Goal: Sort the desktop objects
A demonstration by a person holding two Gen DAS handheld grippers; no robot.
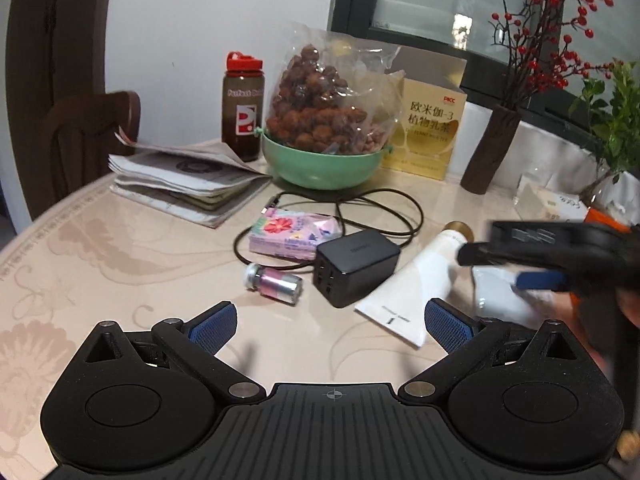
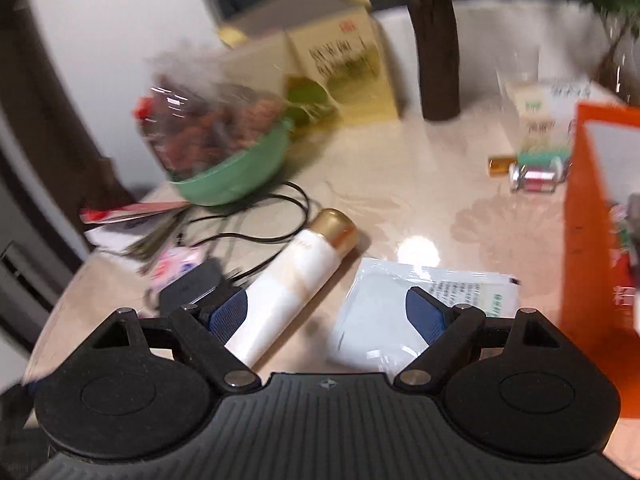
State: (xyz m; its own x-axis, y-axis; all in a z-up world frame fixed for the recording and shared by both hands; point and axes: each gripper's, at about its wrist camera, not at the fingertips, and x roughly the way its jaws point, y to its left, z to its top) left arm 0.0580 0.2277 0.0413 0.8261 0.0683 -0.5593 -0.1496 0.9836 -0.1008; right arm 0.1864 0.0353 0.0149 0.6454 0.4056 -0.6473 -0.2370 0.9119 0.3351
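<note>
Both claws are seen spread wide, nothing gripped in either. The left gripper (image 1: 331, 322) is held low over the near edge of the desk (image 1: 120, 248), levelled toward the clutter at mid-desk: a small vial (image 1: 274, 282) lying on its side, a black charger (image 1: 356, 266) with its cable looped behind, and a pink tissue pack (image 1: 292, 236). These are left loose and scattered, presumably awaiting sorting.

The right gripper (image 2: 327, 314) is tipped downward, its view blurred by motion. The white tube (image 2: 298, 284) with the gold cap is found lying diagonally at its left finger, and a clear sachet (image 2: 384, 308) lies flat under its right finger. An orange box (image 2: 592, 240) is stood at the desk's right edge, likely the bin for sorted items; something is already glimpsed inside. The tube or sachet is judged the next pick.
</note>
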